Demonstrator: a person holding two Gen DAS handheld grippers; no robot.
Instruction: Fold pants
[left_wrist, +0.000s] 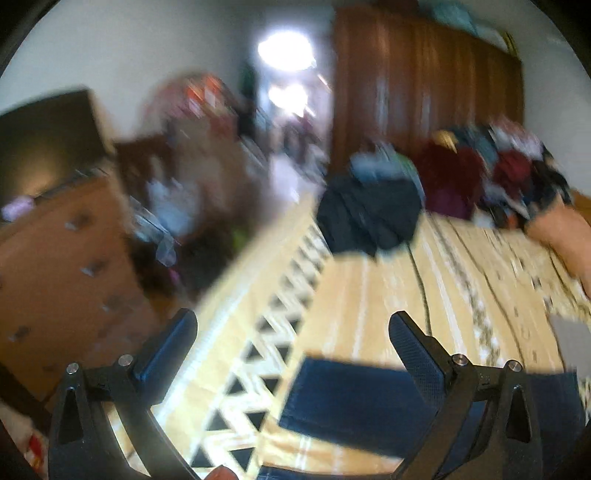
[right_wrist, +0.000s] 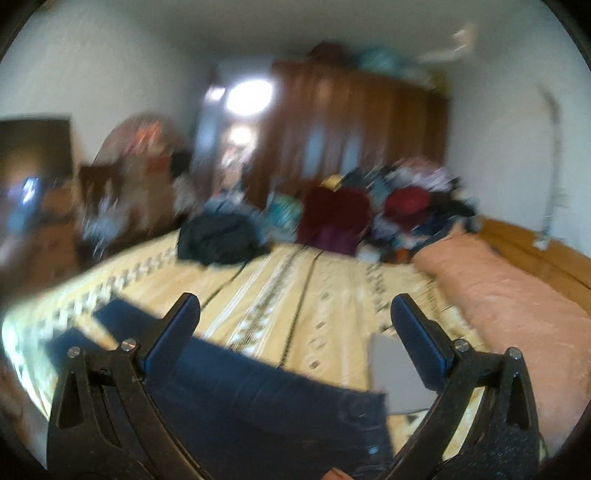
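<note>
Here, both views are smeared with motion blur, so detail is coarse.

Near: left gripper (left_wrist: 293, 334), fingers spread wide, nothing between them. Right gripper (right_wrist: 295, 317), the same: released, empty. Neither touches cloth.

Just below and ahead: the pants (right_wrist: 266, 398), dark navy, lie flat on the bed (right_wrist: 332, 280), on its yellow patterned cover. In the right wrist view they run as 1 long band from lower right, where a seam and what may be a button show, up toward the left edge of the bed, where 2 leg ends seem to part. Long axis therefore left-right across the near edge of the bed, crosswise to both pairs of fingers. In the left wrist view the pants (left_wrist: 369, 402) fill the lower right under the right finger, with a squared end toward the bed's patterned border. Judgement: right gripper sits over the waist end, left gripper nearer the leg end; each would drop onto its own end.

Beside the pants, to the right: a flat grey item (right_wrist: 395, 373), identity unclear.

Mid: pink pillow (right_wrist: 517, 295) along the right side.

Far: a dark bundle (right_wrist: 218, 238) and a heap of mixed clothes (right_wrist: 388, 210) at the bed's far end, well apart from the pants. Wardrobe (right_wrist: 351, 125) behind.
</note>
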